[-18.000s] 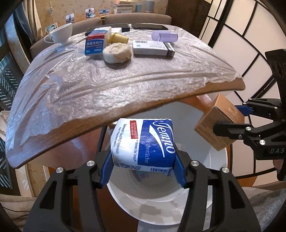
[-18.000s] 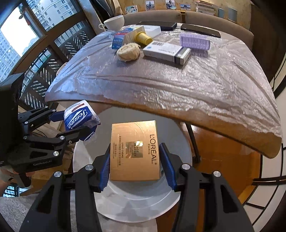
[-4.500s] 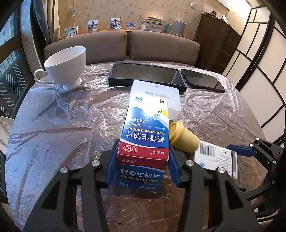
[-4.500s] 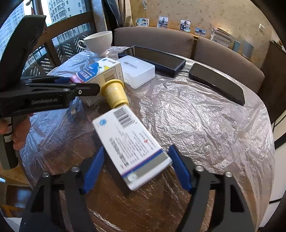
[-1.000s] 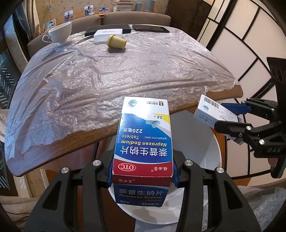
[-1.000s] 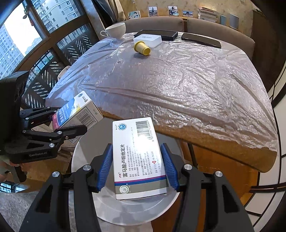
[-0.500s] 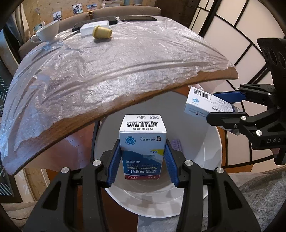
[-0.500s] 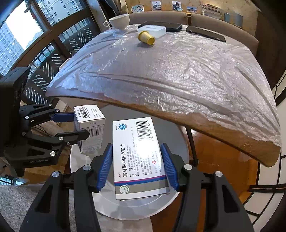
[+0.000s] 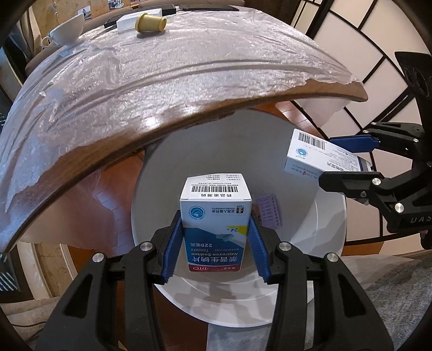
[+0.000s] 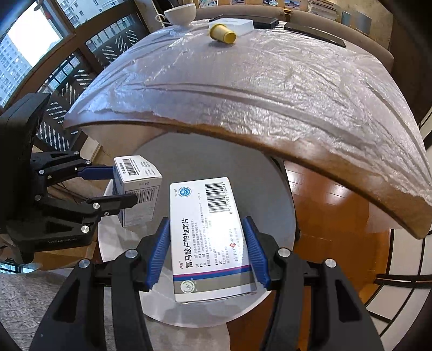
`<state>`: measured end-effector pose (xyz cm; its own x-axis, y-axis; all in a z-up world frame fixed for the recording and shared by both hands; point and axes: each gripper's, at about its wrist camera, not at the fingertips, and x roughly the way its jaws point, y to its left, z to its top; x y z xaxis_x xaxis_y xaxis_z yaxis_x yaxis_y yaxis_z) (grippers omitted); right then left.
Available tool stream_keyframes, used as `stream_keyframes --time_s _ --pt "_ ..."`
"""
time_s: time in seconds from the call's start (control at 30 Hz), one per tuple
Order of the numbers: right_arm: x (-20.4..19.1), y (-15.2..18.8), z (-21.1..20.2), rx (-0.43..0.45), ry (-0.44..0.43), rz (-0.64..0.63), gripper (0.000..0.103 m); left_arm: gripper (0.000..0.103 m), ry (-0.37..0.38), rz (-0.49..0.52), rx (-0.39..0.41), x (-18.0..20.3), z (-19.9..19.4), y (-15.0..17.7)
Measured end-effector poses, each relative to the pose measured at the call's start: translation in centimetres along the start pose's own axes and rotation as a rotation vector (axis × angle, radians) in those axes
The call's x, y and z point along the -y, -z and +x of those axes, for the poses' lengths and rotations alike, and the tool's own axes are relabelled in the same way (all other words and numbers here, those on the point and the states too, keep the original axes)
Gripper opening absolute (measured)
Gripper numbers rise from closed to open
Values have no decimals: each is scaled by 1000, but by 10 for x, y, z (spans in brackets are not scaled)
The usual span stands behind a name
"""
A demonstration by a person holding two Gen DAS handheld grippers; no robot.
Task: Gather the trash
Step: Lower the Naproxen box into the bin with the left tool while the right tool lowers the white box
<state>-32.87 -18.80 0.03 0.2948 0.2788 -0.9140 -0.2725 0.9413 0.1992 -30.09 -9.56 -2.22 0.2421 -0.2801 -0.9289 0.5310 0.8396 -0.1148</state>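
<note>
My left gripper (image 9: 216,237) is clamped on the Naproxen Sodium box (image 9: 216,224); both blue pads (image 9: 172,248) press its side walls. The box stands on end between the fingers, barcode flap farthest from me, red OTC band nearest. Straight below and ahead of the fingertips is the open white bin (image 9: 318,243), so the box hangs over its mouth. Inside the bin, just right of the box, a lilac ribbed item (image 9: 267,213) lies against the wall; I cannot tell what it is.

My right gripper (image 10: 206,251) grips the flat white medicine carton (image 10: 208,237) by its long edges, barcode end pointing away from me, grey and blue stripe end nearest. It hangs over the bin too (image 10: 275,189). From this gripper, the left one shows off to the left with its box (image 10: 137,189), near the bin's left rim.

Beyond both grippers, above the bin, runs the wooden edge of the table (image 9: 189,108), covered in crinkled clear plastic sheet (image 10: 270,81). At the far side of it: a yellow cup (image 9: 149,23) on its side, touching a white flat box (image 9: 127,23), and a white teacup (image 9: 67,31) off to the left.
</note>
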Motion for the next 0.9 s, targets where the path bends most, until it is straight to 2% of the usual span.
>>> stream_keyframes --time_s 0.9 --pt "-3 0 36 -57 45 -34 53 48 -33 26 -76 26 55 1"
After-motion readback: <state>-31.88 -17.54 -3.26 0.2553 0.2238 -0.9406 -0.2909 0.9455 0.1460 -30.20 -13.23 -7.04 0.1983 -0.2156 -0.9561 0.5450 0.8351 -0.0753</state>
